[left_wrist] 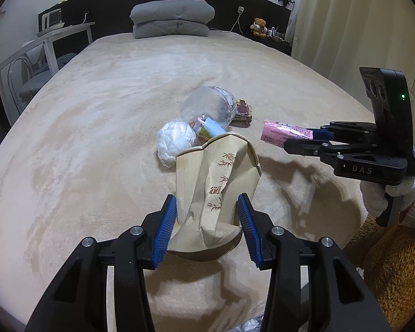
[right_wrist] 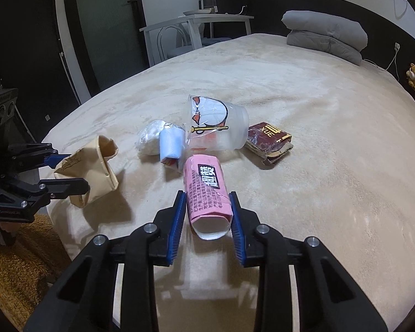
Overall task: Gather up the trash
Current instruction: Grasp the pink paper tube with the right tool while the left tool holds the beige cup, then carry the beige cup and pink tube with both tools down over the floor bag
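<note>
My left gripper (left_wrist: 207, 204) is shut on a tan paper bag (left_wrist: 215, 185) with a bamboo print, its mouth facing the trash; the same left gripper (right_wrist: 72, 173) and paper bag (right_wrist: 91, 166) show at the left of the right wrist view. My right gripper (right_wrist: 207, 202) is shut on a pink paper cup (right_wrist: 206, 188), held just above the bed; from the left wrist the right gripper (left_wrist: 296, 139) holds that pink cup (left_wrist: 285, 132) to the right of the bag. On the blanket lie a clear plastic cup (right_wrist: 218, 127), a white crumpled wad (right_wrist: 152, 135), a light blue wrapper (right_wrist: 171, 144) and a dark red packet (right_wrist: 271, 141).
A beige blanket covers the bed (right_wrist: 318, 193). Grey folded pillows (left_wrist: 171, 18) lie at the headboard. A white side table (right_wrist: 196, 25) and chair stand beside the bed. A brown fuzzy rug (left_wrist: 395, 271) lies off the near edge. A gloved hand (left_wrist: 401, 191) holds the right gripper.
</note>
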`<action>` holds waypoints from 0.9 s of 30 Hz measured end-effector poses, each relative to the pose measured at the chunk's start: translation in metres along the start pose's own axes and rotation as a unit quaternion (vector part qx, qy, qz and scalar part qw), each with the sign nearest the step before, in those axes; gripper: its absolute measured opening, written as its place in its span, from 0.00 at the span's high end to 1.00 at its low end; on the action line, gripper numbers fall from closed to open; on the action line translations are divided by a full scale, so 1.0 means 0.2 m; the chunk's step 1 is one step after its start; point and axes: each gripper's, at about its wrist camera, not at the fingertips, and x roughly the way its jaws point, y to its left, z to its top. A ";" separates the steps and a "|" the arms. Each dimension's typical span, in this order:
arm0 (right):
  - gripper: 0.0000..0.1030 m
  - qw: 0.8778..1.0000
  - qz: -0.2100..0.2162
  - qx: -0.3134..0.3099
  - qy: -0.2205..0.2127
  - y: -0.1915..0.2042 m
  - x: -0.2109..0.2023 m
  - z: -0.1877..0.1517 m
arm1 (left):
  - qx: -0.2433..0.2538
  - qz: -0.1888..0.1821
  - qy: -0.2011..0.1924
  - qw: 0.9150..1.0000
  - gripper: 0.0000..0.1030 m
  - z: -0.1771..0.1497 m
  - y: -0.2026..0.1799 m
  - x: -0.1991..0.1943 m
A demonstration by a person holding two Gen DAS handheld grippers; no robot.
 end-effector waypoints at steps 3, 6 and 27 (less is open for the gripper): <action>0.69 1.000 0.002 0.005 -0.011 0.02 -0.08 -0.02 | -0.003 -0.002 -0.007 1.000 0.56 -0.01 -0.02 -0.02; 0.69 1.000 0.004 0.014 -0.024 0.03 -0.16 -0.04 | -0.005 -0.004 -0.015 1.000 0.56 -0.02 -0.05 -0.05; 0.69 0.994 0.014 0.058 -0.090 0.21 -0.66 -0.36 | -0.035 -0.041 -0.080 0.995 0.57 -0.22 -0.26 -0.28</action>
